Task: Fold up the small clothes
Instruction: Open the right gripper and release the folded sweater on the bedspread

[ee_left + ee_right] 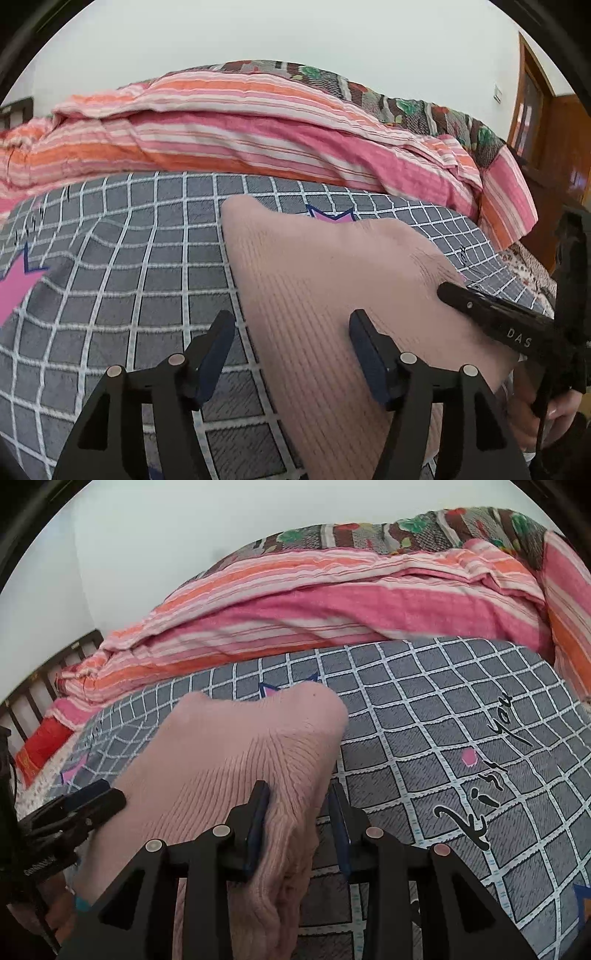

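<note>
Lying on the grey checked blanket with white grid lines [122, 280], the small pink ribbed knit garment [332, 280] sat between the two tools, its far edge humped up off the bed. The left gripper [291, 350] stood spread wide, one dark pad over bare blanket and the other resting over the knit, gripping nothing. The right gripper [299, 827] had its jaws parted around a bunched fold at the garment's near right edge; whether the pads were pinching the knit could not be told.

If the right tool lifted before closing fully, the soft knit would likely slide out and the fold collapse; the loose bunching could also drag crooked.

Only the right wrist view showed the black lettering [484, 771] printed on the blanket and the dark slatted headboard [44, 675]. Only the left wrist view showed the brown wooden door [532, 110], and the person's hand [550, 410] on the right tool's handle.
</note>
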`<state>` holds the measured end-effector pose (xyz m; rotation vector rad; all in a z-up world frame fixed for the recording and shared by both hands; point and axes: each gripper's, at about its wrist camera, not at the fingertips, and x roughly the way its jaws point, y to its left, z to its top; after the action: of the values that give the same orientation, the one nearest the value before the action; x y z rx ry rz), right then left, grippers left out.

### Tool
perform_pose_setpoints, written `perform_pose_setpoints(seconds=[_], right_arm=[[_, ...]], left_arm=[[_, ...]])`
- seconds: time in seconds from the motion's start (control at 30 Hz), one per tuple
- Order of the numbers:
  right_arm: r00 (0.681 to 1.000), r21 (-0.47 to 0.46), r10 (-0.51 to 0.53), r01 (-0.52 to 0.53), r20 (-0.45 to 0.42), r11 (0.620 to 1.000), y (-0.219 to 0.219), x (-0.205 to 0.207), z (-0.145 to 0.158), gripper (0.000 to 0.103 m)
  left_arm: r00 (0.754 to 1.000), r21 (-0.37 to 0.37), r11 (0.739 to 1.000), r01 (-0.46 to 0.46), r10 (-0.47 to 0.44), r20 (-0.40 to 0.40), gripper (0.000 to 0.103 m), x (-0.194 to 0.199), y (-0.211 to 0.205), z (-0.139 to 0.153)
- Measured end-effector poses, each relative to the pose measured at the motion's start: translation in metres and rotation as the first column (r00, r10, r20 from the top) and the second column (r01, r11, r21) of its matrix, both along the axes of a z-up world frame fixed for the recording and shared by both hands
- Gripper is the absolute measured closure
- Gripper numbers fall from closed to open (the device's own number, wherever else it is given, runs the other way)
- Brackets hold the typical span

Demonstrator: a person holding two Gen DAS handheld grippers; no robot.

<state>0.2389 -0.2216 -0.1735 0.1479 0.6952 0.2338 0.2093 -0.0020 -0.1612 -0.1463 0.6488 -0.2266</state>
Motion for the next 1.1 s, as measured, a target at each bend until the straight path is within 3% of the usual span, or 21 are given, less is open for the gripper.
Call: perform_pose_setpoints(seconds=[0.2,0.4,0.83,1.1], right_arm=[[1.0,-0.048,0.005,-0.005,0.014,0.999,0.005,-0.007,0.001,0.072],[1.0,-0.02,0.015,-0.015,0.003,1.0,0.001,-0.007,0.0,0.069],[1.0,-0.012,0.013,-0.013,0.005,1.0,-0.001,-0.012,-0.001,0.063],[1.0,-0.048,0.015,-0.014,0.024,0.999,0.003,-0.014,-0.001,0.063]], left_arm=[[0.999,-0.028,0.999,-0.03,0.031,0.009,0.039,-0.007,0.002,-0.005],[0.996,-0.005,0.997,-0.073,0.073,0.052,0.028,-0.009,-0.001,-0.011],[0.986,0.046,0.991,-0.127,0.121,0.114,0.025,-0.017,-0.008,-0.012],[0.986,0.025,0.991,-0.13,0.126,0.108,0.023,-0.016,-0.005,-0.012]])
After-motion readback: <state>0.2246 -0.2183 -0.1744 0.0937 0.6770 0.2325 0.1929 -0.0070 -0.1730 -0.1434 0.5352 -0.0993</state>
